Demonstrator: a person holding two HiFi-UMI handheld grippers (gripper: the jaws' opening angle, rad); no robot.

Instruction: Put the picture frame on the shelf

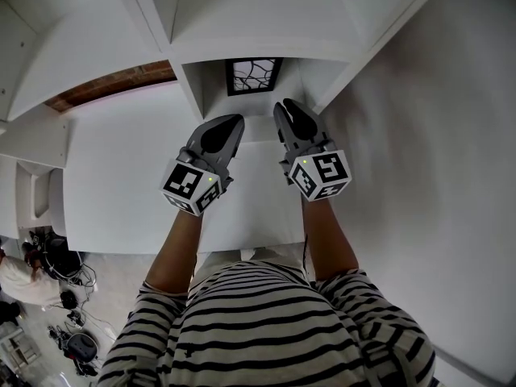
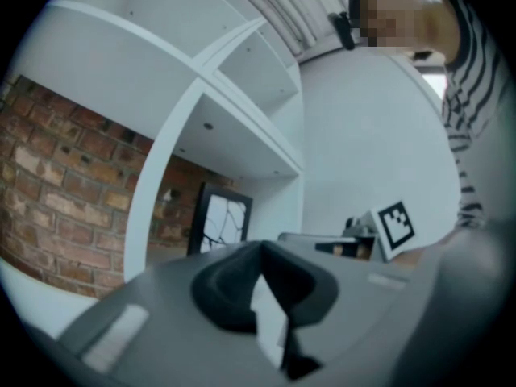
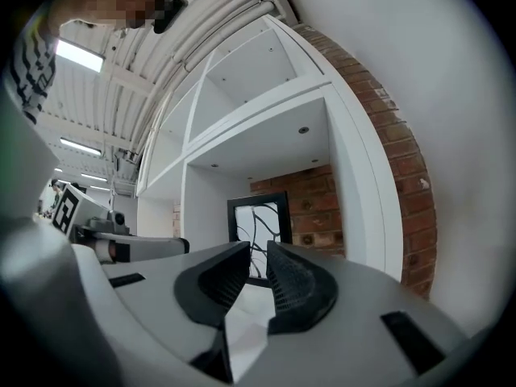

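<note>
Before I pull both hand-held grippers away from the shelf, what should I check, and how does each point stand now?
1. Black rectangular picture frame stands upright inside the white shelf compartment: ok.
2. Left hand-held gripper empty, jaws together: ok.
3. Right hand-held gripper empty, jaws slightly apart: ok.
4. Neither gripper touches the frame: ok.
5. Frame rests securely against the back: cannot tell.

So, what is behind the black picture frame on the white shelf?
A red brick wall shows behind the black picture frame, past its side edge. The bricks directly behind the frame are covered.
</note>
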